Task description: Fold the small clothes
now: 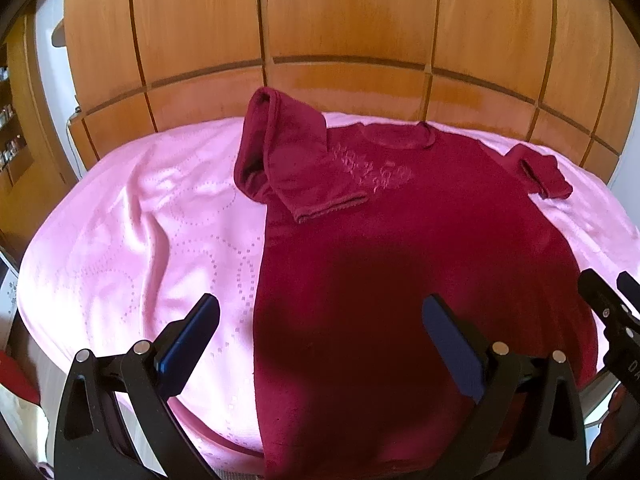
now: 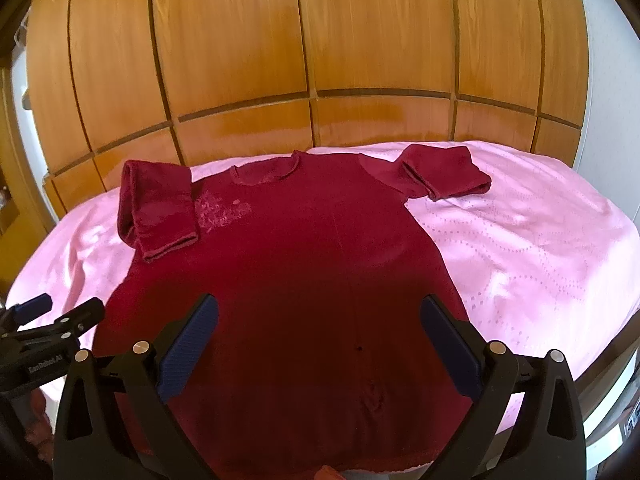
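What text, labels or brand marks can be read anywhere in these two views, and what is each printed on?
"GenRobot.AI": white print on the black body of the left gripper, seen in the right wrist view; small and blurred, so the first letters are uncertain.
"DA": partial white letters on the right gripper at the frame edge of the left wrist view; the rest is cut off.
Pink design on the red sweater: a pattern, no readable words.

A home bedroom: pink bedspread (image 2: pixel 520 240) before a wooden panelled wardrobe (image 2: pixel 304 40).
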